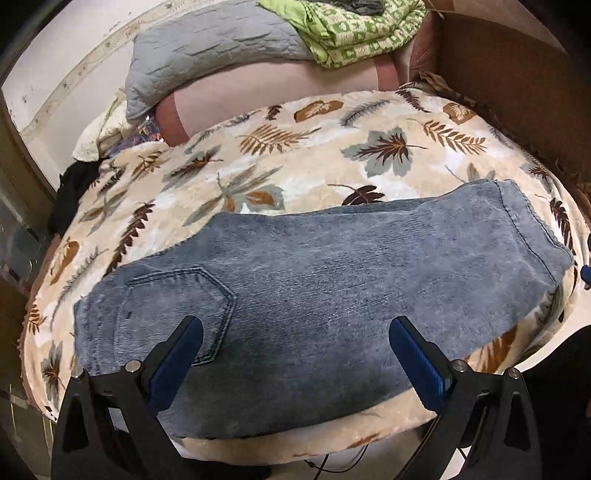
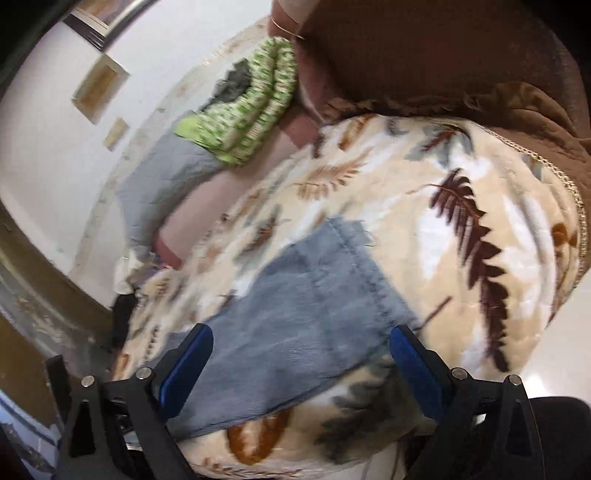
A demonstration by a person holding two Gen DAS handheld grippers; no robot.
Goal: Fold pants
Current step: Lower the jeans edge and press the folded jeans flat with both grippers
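The pants (image 1: 314, 295), pale blue denim, are lying folded lengthwise into one long band on the leaf-print blanket (image 1: 295, 155) that is covering the bed. They are running along the near edge of the bed, with the waist and a back pocket (image 1: 184, 306) toward the near left corner and the frayed hems (image 1: 532, 229) reaching toward the right edge.

The left gripper (image 1: 295, 350) is hovering over the seat of the pants, its blue-padded jaws standing wide apart and gripping nothing; whether the tips are touching the cloth cannot be told.

The right gripper (image 2: 301, 354) is hanging over the hem end of the pants (image 2: 295, 314), jaws likewise spread wide and empty. Its view is blurred.

At the far edge of the bed a grey quilted pillow (image 1: 207, 55) is resting on a pink bolster (image 1: 277, 92), with a green patterned cloth (image 1: 354, 33) bunched beside it. A brown headboard (image 1: 517, 92) is standing along the right edge.
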